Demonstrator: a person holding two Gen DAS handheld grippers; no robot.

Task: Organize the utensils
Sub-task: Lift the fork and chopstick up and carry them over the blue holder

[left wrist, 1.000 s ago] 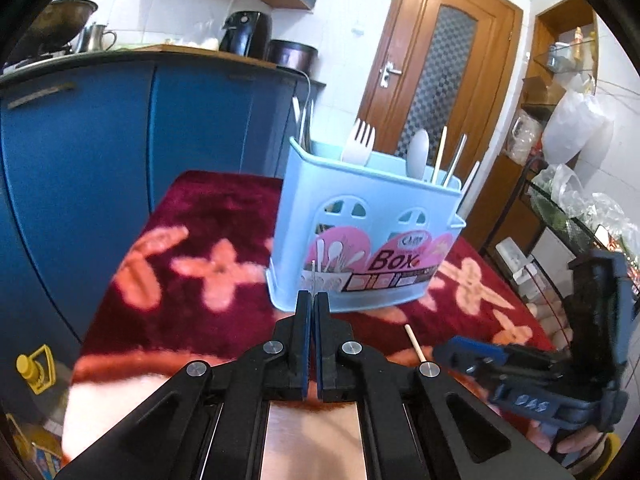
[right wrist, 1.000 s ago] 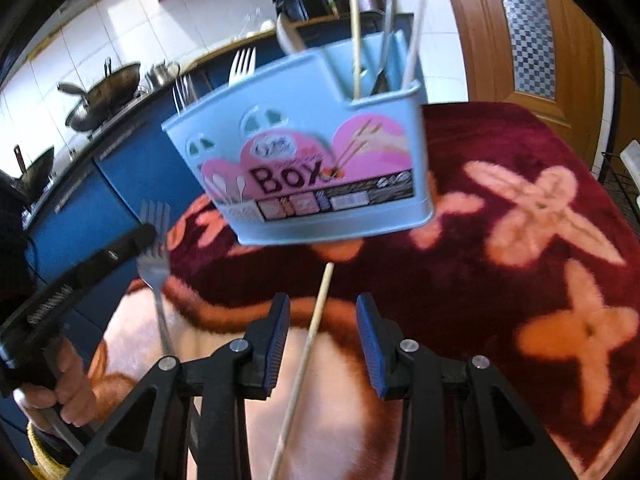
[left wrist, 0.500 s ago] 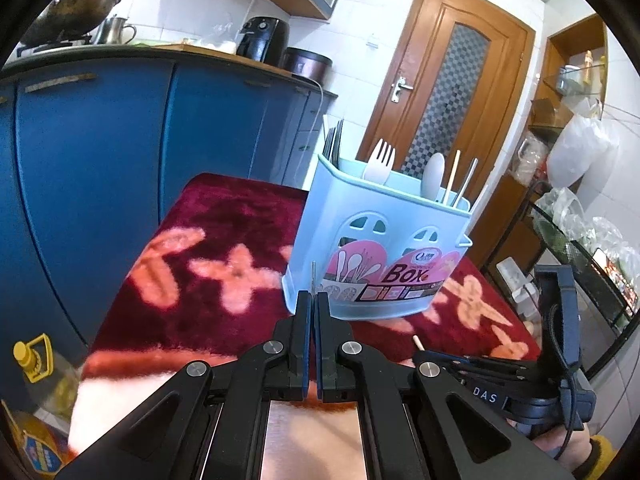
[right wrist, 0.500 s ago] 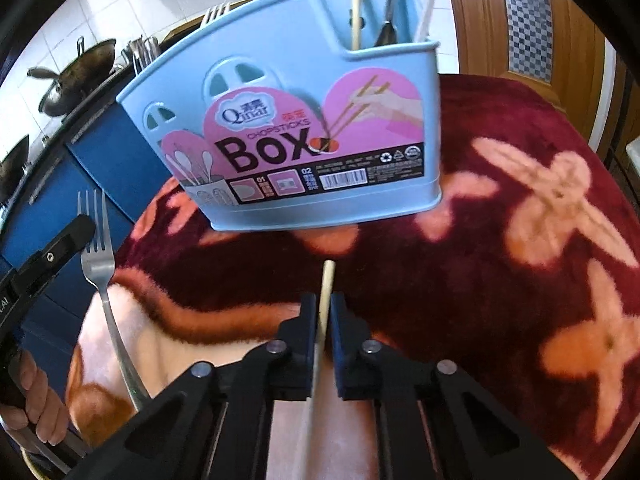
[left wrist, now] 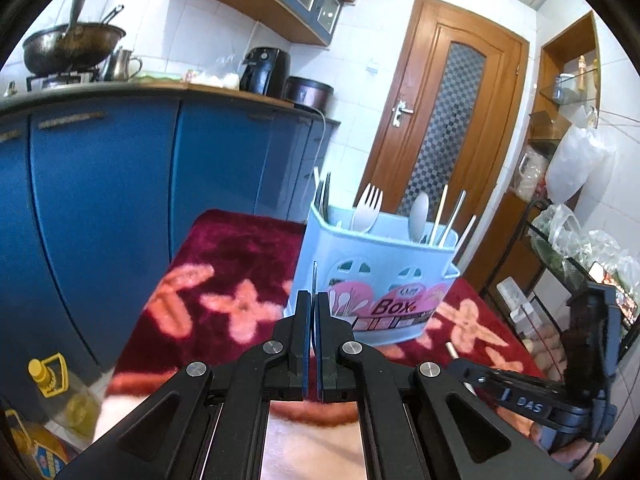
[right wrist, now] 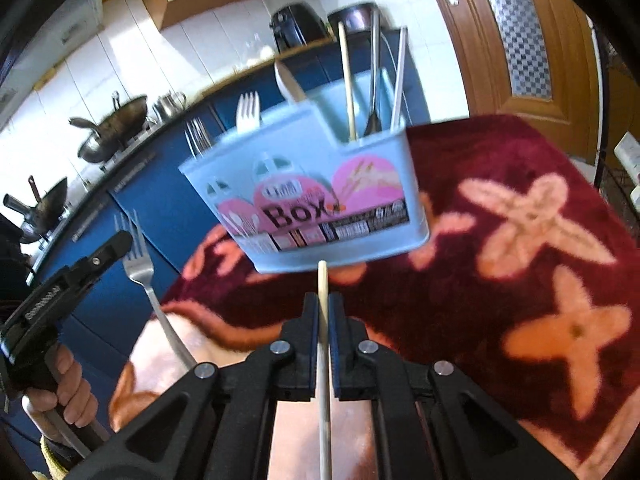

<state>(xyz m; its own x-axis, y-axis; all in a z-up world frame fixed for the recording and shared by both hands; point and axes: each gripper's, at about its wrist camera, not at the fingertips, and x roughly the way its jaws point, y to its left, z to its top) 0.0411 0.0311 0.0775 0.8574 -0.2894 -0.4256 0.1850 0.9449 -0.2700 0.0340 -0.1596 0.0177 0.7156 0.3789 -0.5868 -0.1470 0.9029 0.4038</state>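
Risk centres on two thin loads headed for one pale blue plastic cutlery box (right wrist: 304, 196), which stands on the dark red floral plush cloth (right wrist: 520, 280). The right gripper (right wrist: 323, 312) has just closed its jaws, and they now pinch a pale wooden chopstick (right wrist: 322, 280) whose tip points at the box's front wall. That long stick could pivot in the narrow pads and miss the end compartment, where other sticks (right wrist: 349, 80) already stand. The left gripper (left wrist: 311, 312), jaws pressed together, holds a steel fork (right wrist: 138, 264) by its handle beside the box; seen edge-on, its tines could snag the rim or tip the light box.
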